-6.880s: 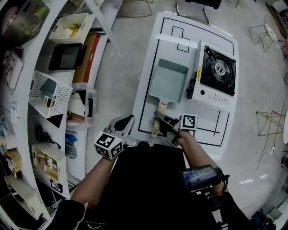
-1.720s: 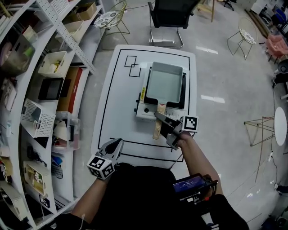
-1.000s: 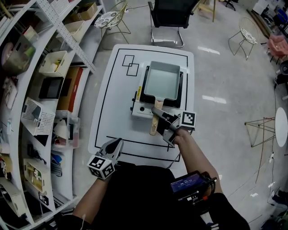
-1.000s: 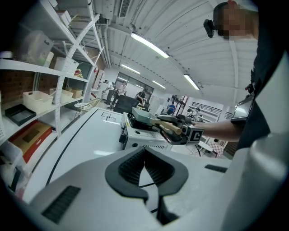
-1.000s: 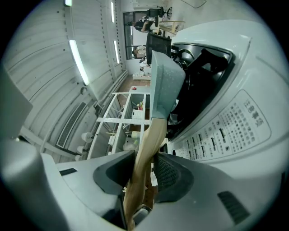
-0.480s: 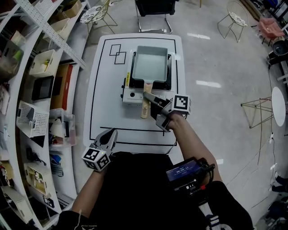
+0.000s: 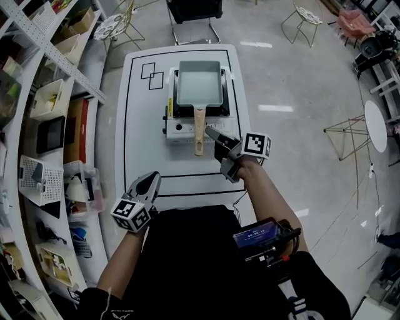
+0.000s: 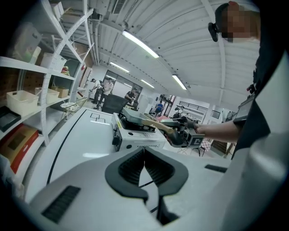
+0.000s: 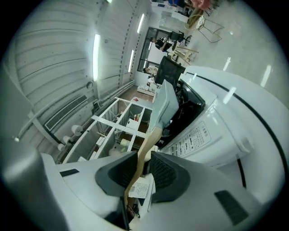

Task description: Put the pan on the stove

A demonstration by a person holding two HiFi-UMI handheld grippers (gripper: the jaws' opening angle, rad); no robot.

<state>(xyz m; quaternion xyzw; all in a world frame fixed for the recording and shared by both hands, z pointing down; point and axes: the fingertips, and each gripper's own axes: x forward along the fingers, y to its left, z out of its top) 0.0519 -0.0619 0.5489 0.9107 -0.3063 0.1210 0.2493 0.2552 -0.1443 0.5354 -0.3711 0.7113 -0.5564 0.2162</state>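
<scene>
The grey rectangular pan (image 7: 200, 84) sits on the white portable stove (image 7: 187, 127), with its wooden handle (image 7: 199, 132) pointing toward me. My right gripper (image 7: 219, 153) stands just right of the handle's end, and its jaws have just been closing. In the right gripper view the handle (image 9: 144, 151) runs between the pads along the left one, with a gap at the right pad, so nothing is pressed. My left gripper (image 7: 150, 182) hangs at the table's near edge with its pads (image 8: 144, 162) meeting on nothing.
The stove stands on a white table (image 7: 144, 144) with black lines. Shelves (image 7: 44, 137) with bins run along the left. A black chair (image 7: 194, 12) stands past the table's far end. A device (image 7: 262, 234) is strapped to the right forearm.
The pan has gone from the table onto the stove. Over the last second the right gripper came off the handle and drew a little to its right. The left gripper stayed put.
</scene>
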